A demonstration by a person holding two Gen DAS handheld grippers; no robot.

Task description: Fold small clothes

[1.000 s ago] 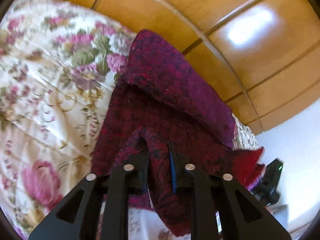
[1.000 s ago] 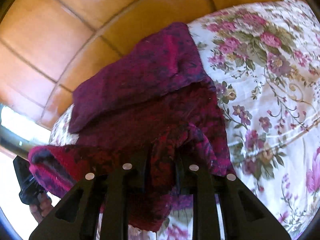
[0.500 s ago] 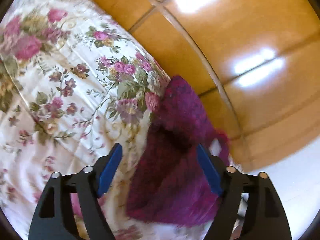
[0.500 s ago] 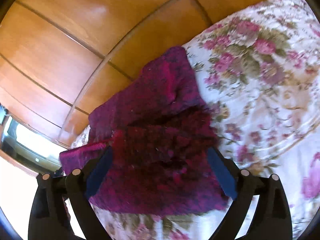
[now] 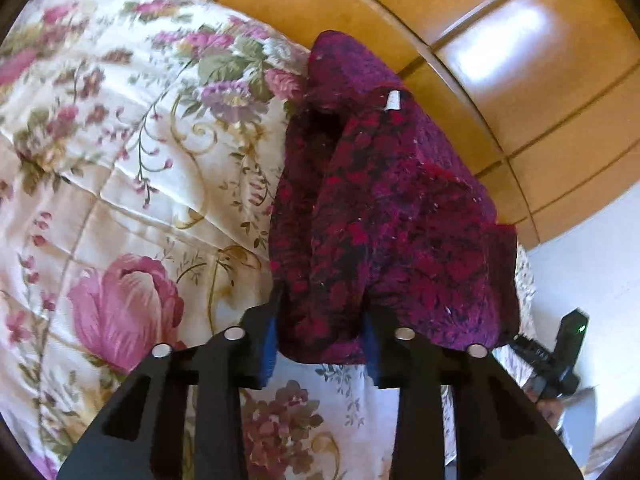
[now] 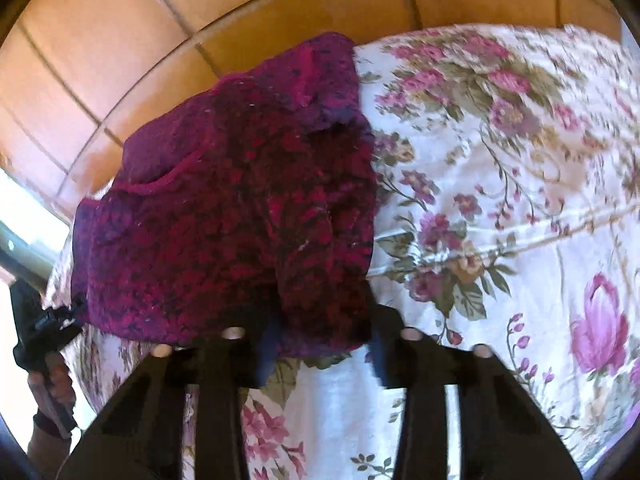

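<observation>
A dark red and purple knitted garment (image 5: 384, 208) lies folded on a floral bedspread (image 5: 120, 184), with a small white label (image 5: 394, 101) showing near its far end. My left gripper (image 5: 320, 324) is closing, and the garment's near left edge fills the gap between its blue pads. In the right wrist view the same garment (image 6: 224, 216) lies bunched. My right gripper (image 6: 322, 330) is closing too, with the near right fold pressed between its fingers. Each gripper sees the other at the garment's far side, held in a hand (image 6: 52, 384).
The bedspread (image 6: 500, 220) stretches wide on the side away from the garment in both views. Glossy wooden panelling (image 5: 500, 40) stands behind the bed. A white wall or floor area (image 5: 592, 272) lies past the bed's edge.
A second ago both grippers were shut on raised folds. Half a second ago both stood wide open above the dropped garment. Now both have come down and narrowed onto its near edge.
</observation>
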